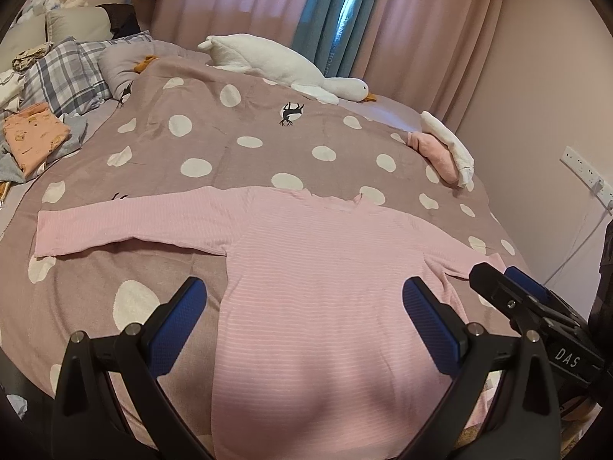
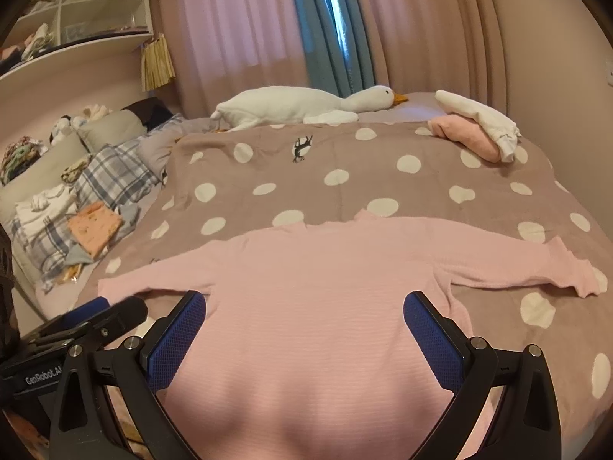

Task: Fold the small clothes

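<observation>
I see the pink top lying flat on the bed's dotted blanket, sleeves spread. Both left gripper and right gripper hover with jaws apart, empty. It looks soft, light, floppy; I'd pinch a sleeve cuff.

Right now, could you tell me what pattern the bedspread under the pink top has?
The bedspread is dusty mauve with white polka dots; the right wrist view shows it best.

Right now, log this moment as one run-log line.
stage: pre-fold | pink top: flat on bedspread, sleeves spread | left tool: open, empty | right tool: open, empty | folded stack: far corner
</observation>
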Motion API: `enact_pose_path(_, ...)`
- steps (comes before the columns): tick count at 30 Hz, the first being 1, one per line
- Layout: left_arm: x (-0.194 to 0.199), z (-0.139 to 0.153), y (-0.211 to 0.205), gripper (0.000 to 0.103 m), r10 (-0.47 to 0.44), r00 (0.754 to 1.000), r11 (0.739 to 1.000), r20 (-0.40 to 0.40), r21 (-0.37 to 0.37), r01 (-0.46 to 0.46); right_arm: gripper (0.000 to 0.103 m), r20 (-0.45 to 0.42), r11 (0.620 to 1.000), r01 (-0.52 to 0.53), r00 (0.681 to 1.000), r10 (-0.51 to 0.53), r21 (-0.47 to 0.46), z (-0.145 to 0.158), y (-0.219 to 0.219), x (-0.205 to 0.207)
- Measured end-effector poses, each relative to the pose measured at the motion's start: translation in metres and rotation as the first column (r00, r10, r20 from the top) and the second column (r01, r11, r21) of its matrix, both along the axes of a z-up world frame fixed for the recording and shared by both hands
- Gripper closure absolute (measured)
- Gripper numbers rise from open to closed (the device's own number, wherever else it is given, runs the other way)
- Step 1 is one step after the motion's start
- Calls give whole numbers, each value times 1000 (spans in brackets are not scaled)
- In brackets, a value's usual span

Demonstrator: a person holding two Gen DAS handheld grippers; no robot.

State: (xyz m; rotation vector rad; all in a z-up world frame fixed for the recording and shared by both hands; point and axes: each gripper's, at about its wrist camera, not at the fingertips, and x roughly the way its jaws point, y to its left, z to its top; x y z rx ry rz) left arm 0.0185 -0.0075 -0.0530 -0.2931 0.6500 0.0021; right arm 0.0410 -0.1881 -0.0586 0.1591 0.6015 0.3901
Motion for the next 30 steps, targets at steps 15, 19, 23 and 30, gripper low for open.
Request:
enact_pose_path(15,15,-13,-4,0,-17,999,1000,-42,1,17,0,-28,999,27,999,-25,47,-2,-16,10)
enact_pose_path(19,25,-22,-5,1,-26,997,1000,-71,3,26,0,-38,996,50,998,-47,78,-4,-29,18)
enact_pose_path(23,37,-35,-8,1,-32,993,999,-116,11,34,0,-64,989,92,994,-85,114,-7,-49,28)
enact_pose_path(30,57,-60,-23,1,-56,981,998,-185,23,61,6,-140,946,257,962,-232,197,-13,-124,55)
